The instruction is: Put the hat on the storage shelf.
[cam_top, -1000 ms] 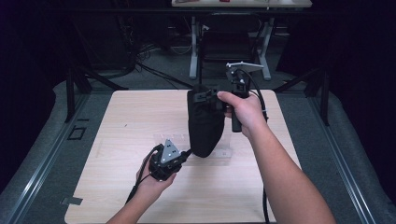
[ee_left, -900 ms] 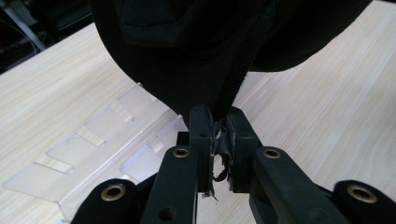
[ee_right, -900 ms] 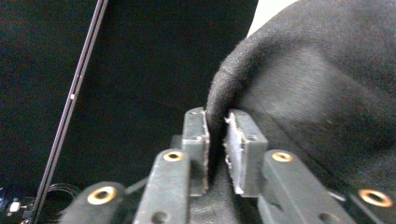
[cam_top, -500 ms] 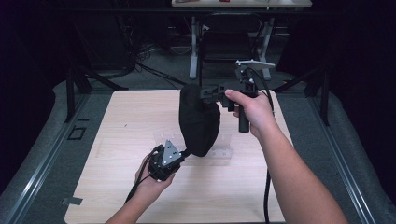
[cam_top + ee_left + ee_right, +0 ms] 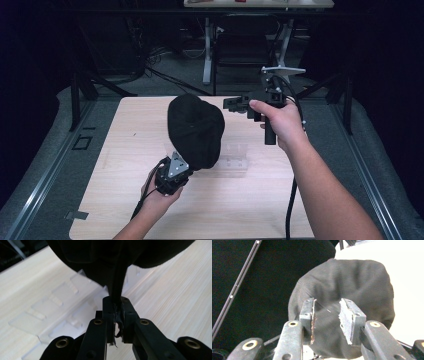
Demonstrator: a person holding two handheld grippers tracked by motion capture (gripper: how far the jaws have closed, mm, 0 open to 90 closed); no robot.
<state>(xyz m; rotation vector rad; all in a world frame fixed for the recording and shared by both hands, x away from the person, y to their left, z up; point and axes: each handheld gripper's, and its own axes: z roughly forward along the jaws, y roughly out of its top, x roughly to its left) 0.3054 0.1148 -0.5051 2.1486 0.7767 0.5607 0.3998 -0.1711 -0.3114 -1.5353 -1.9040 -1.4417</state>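
Observation:
A black cloth pouch stands bulged up over the wooden table. My left gripper is shut on its lower edge, and in the left gripper view the jaws pinch a fold of the black cloth hanging above. My right gripper hovers just right of the pouch's top, a small gap apart from it. Its jaws have just been opening and stand open with nothing between the pads; the pouch lies beyond them.
A clear plastic piece lies flat on the table under and right of the pouch, also seen as clear plastic in the left gripper view. Desk legs and cables stand beyond the far edge. A black cable trails below my right forearm.
The right gripper let go of the pouch's top, opened and drew off to the right. The pouch's top slumped into a rounder shape. The left gripper kept its grip and place.

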